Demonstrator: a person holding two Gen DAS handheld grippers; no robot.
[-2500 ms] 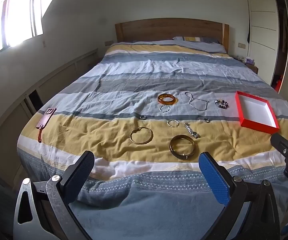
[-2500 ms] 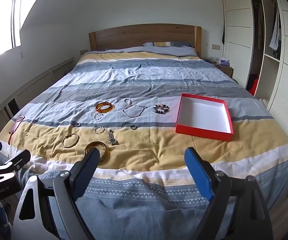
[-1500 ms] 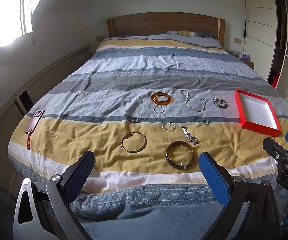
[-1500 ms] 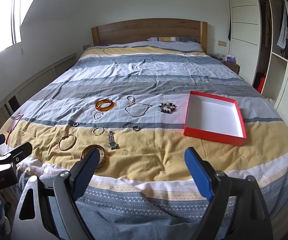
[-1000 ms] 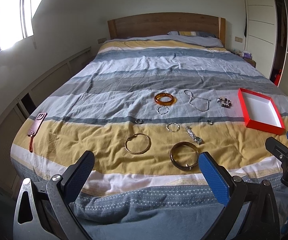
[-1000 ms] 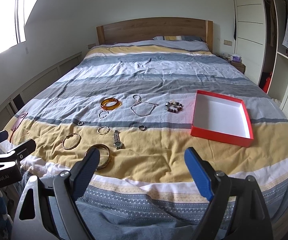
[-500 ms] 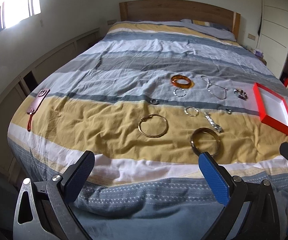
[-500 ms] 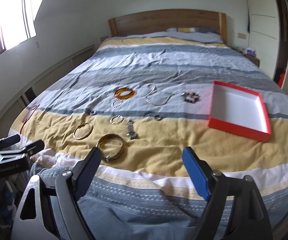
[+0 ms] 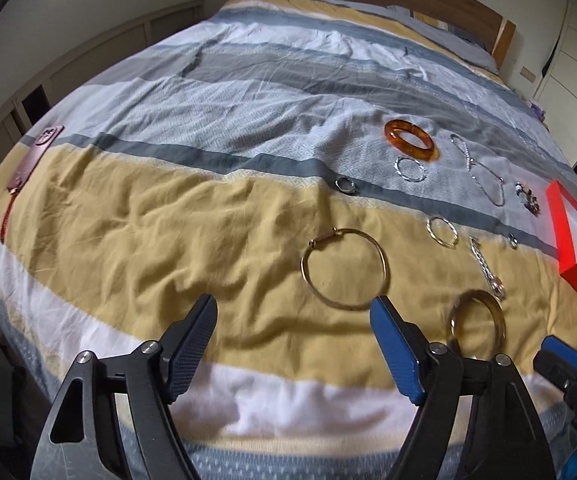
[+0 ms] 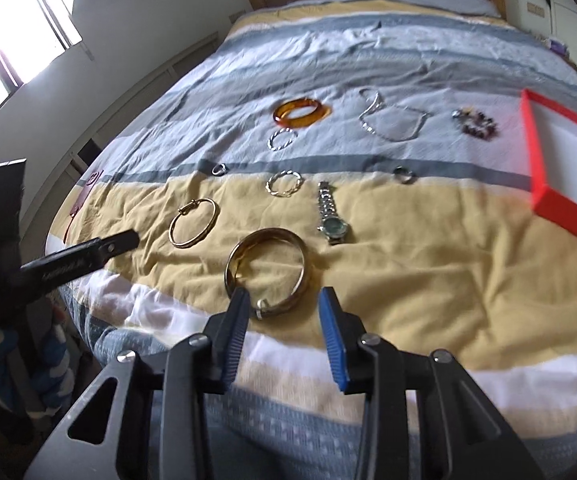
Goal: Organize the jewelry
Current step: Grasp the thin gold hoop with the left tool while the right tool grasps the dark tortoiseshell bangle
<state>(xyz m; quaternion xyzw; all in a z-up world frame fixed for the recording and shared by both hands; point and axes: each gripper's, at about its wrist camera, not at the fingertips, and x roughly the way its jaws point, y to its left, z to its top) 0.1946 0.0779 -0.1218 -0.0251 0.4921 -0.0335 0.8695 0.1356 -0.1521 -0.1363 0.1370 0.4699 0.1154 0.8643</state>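
jewelry's all spread on the bed (image 10: 428, 280), red box (image 10: 568, 208) at right. right gripper (image 10: 282, 312) hovers half-parted over the wide gold bangle (image 10: 266, 276), left gripper (image 9: 292, 332) gaping, both empty. guessing next: lower, pinch the rim.

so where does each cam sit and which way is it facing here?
Left wrist: on the left gripper, at the bed's foot, looking up the bed over the thin gold bangle; its own open fingers show, and the right gripper at the right edge.
Right wrist: on the right gripper, facing the same way, over the wide gold bangle; the left gripper shows at left.
Shared: striped duvet, jewelry, red box.
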